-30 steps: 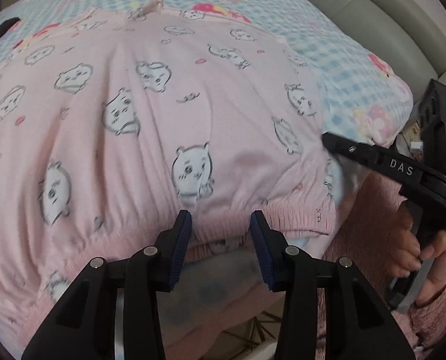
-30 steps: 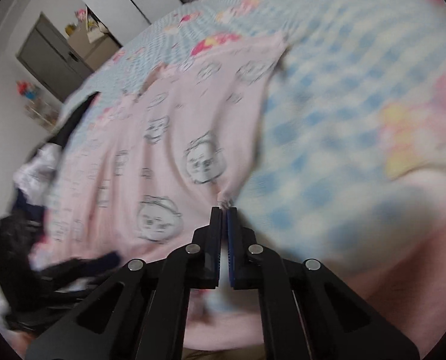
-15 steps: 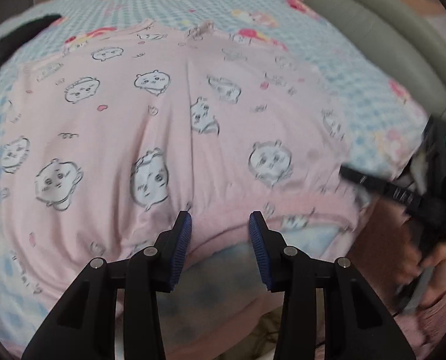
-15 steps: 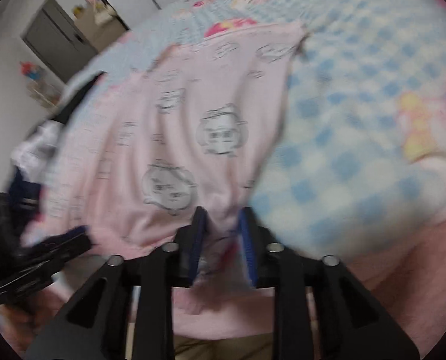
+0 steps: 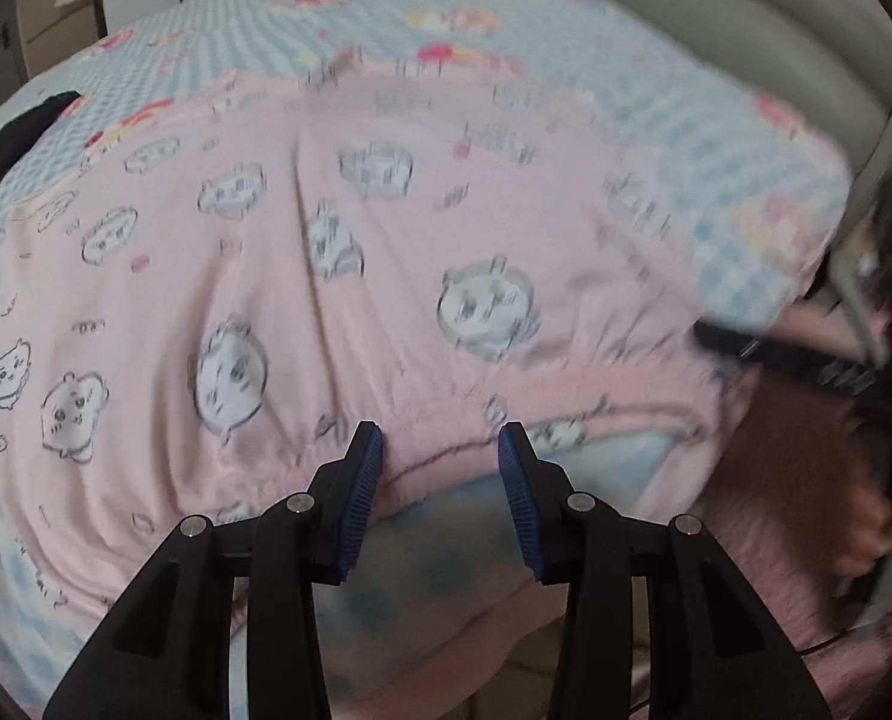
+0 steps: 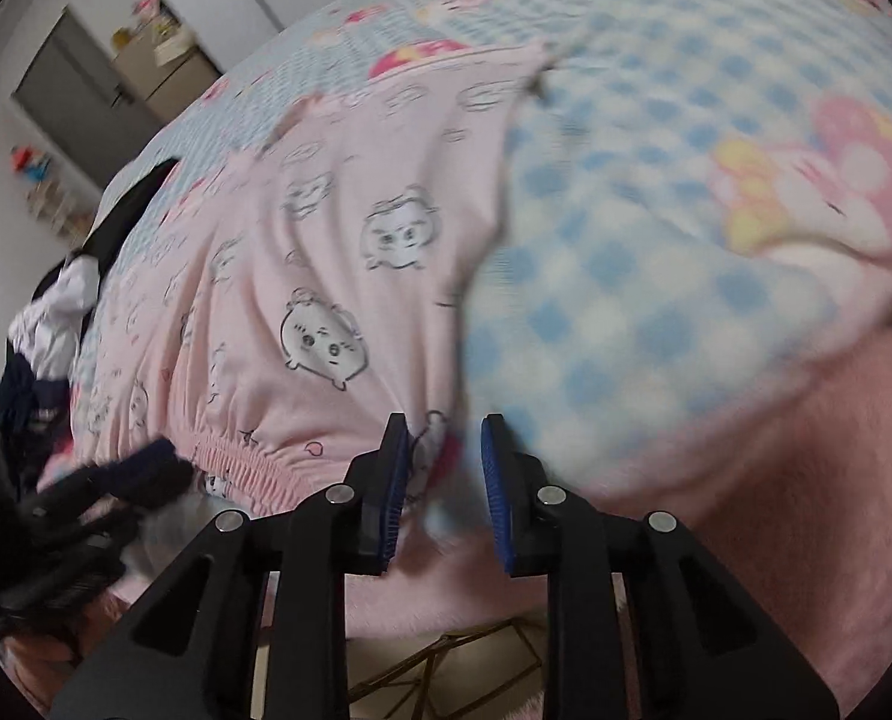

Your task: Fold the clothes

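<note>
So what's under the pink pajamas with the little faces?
The pajamas lie spread on a blue checked blanket, which shows all around them. Whatever lies directly beneath the cloth is covered, so I can't tell if anything else is there.

You get soft, even indoor light with no hard shadows or glare. Both views bulge at the dark fisheye rim. Motion smear blurs the pink garment (image 5: 386, 276) in your left view, and the checked blanket (image 6: 656, 276) in your right — only the black tongs stay crisp.
</note>
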